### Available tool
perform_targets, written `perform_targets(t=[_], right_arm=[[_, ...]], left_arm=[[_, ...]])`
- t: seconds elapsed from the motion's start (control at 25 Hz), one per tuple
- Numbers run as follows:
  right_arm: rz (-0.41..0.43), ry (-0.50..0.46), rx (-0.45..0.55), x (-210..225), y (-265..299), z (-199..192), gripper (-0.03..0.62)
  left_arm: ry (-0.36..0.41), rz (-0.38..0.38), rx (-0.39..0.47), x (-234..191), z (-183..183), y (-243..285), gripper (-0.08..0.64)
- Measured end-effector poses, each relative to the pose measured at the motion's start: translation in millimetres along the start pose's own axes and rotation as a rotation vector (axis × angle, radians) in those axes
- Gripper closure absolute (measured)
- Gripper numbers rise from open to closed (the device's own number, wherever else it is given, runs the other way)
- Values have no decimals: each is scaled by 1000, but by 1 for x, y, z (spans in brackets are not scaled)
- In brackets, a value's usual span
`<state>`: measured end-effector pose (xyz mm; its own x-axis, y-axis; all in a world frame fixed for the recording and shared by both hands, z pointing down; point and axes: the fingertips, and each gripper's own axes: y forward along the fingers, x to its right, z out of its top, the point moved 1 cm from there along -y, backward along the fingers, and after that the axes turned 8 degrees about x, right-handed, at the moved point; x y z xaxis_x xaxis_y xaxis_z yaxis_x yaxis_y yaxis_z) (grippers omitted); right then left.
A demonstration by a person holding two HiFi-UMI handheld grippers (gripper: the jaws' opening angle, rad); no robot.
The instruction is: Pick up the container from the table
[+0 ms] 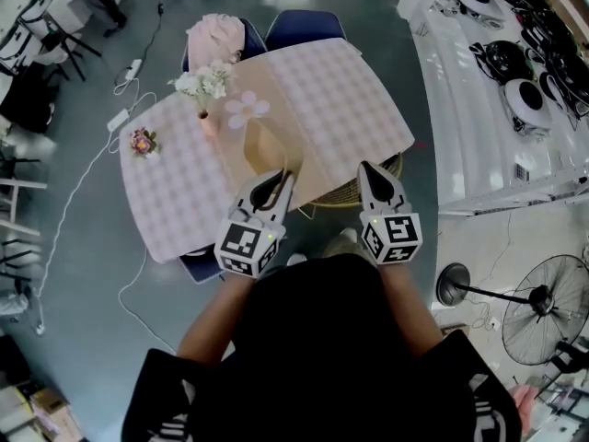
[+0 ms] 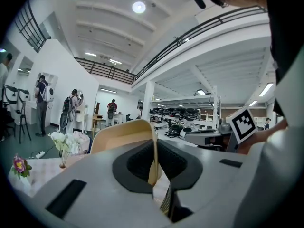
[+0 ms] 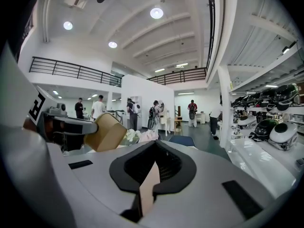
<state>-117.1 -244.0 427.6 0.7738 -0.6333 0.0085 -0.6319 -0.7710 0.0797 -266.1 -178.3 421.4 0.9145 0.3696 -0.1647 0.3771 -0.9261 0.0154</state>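
The container (image 1: pixel 265 148) is a tan, open-topped box, seen over the beige runner in the middle of the table (image 1: pixel 175 191). My left gripper (image 1: pixel 276 180) is shut on its near wall; in the left gripper view that thin wall (image 2: pixel 154 156) stands pinched between the dark pads. From the right gripper view the container (image 3: pixel 107 132) hangs tilted at the left gripper's tip, above the table. My right gripper (image 1: pixel 368 168) is beside it on the right, shut with nothing in it (image 3: pixel 154 148).
On the pink checked cloth stand a vase of white flowers (image 1: pixel 204 86), a pink flower-shaped mat (image 1: pixel 247 109) and a small posy (image 1: pixel 143 142). Blue chairs (image 1: pixel 304 26) stand at the far side, a wicker seat (image 1: pixel 354 191) at the near right. A fan (image 1: pixel 543 307) stands at the right.
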Motion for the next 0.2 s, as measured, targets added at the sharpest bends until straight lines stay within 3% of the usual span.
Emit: perform_targets(t=[0.2], right_arm=[[27, 1, 5, 10, 12, -4, 594]], left_arm=[[-7, 21, -5, -5, -9, 14, 538]])
